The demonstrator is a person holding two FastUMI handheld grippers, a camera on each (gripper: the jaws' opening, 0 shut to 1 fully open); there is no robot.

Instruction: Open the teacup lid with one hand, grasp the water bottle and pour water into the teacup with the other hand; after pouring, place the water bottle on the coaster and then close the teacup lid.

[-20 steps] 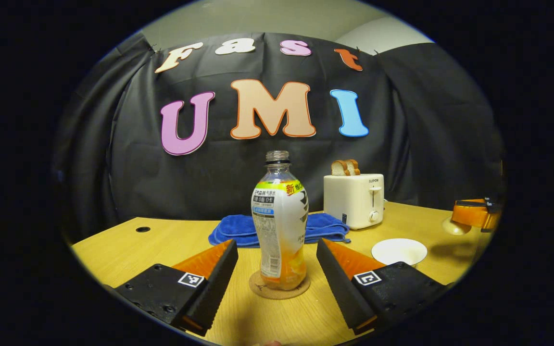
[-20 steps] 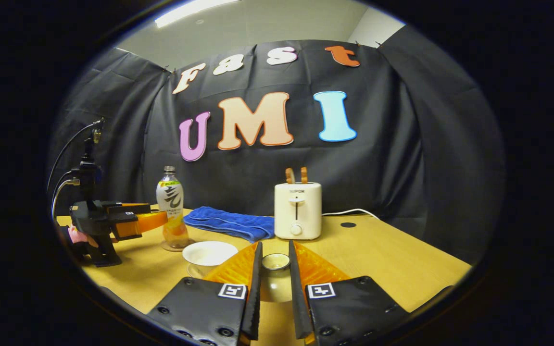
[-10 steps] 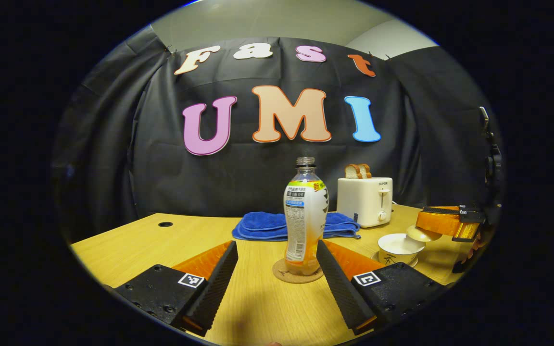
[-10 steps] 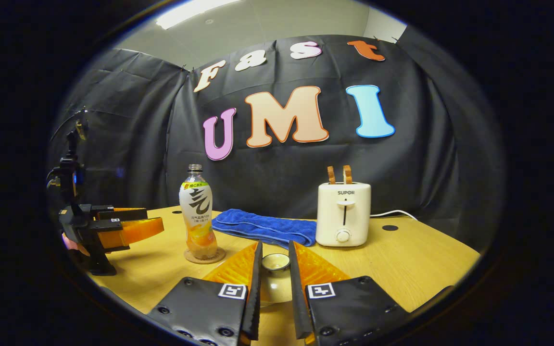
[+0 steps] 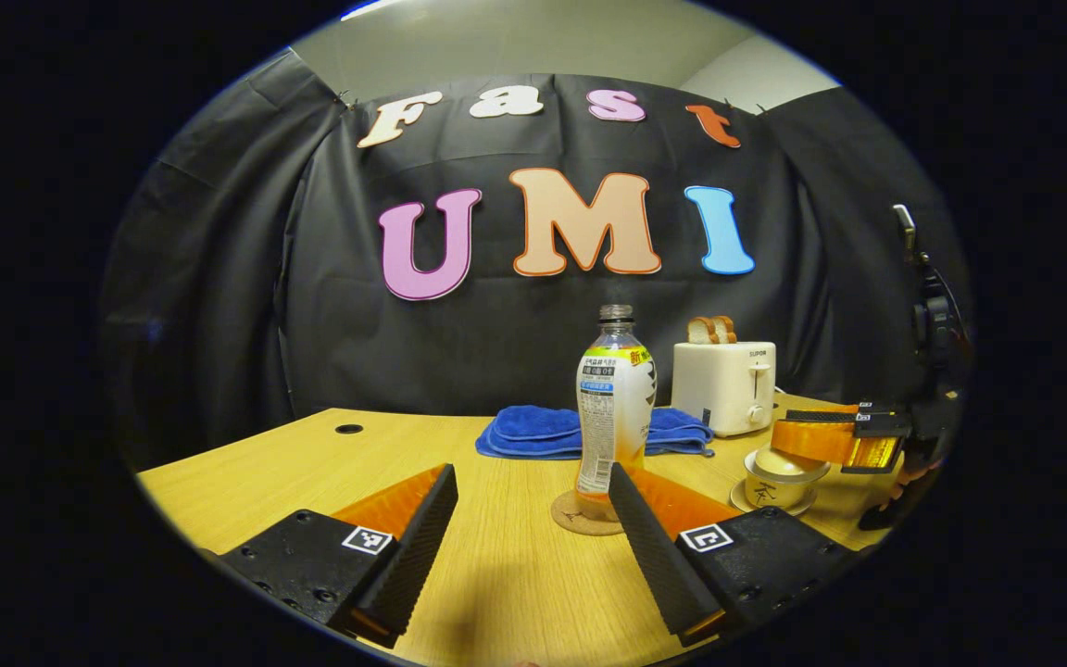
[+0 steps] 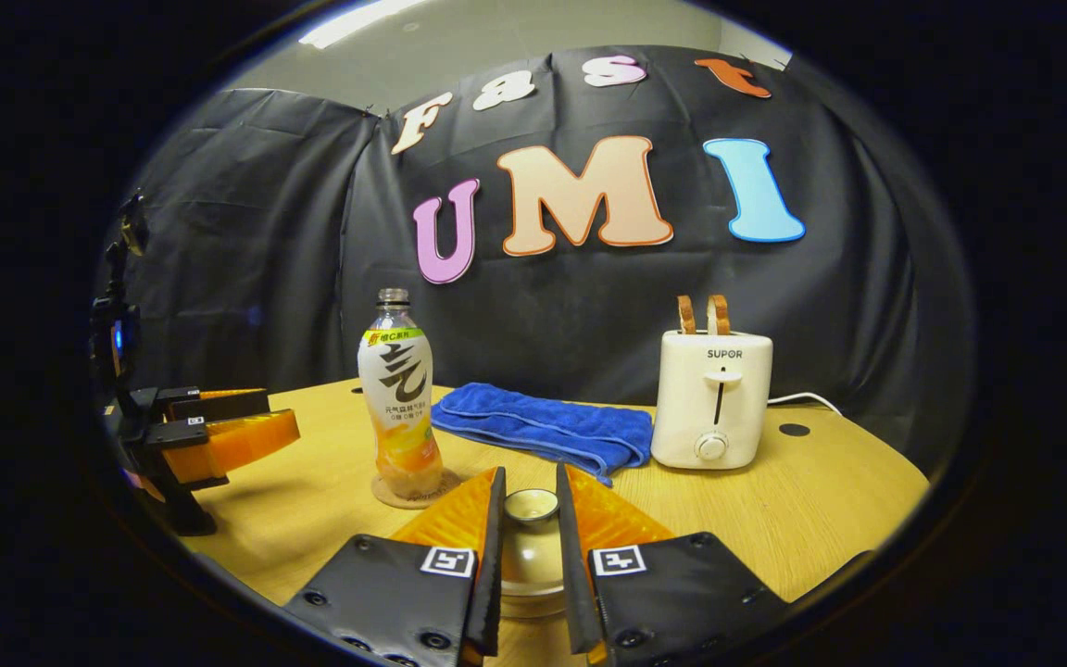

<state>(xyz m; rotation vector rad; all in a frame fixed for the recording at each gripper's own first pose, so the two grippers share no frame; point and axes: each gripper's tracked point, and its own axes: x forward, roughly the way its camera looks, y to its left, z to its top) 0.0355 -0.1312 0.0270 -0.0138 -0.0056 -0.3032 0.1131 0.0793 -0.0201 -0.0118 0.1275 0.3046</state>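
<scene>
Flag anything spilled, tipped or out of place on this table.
Nothing stands out. The bottle stands upright on its coaster, capless, with no spill visible. The right tongs grip the lid at the teacup; the left tongs are open.

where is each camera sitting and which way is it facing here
Left gripper view: rides the left gripper, low over the table, facing the water bottle on its coaster; own open fingers at the bottom.
Right gripper view: rides the right gripper, facing the toaster and towel; own fingers grip the teacup lid.
Shared: bottle, coaster, towel, toaster; each shows the other gripper.
</scene>
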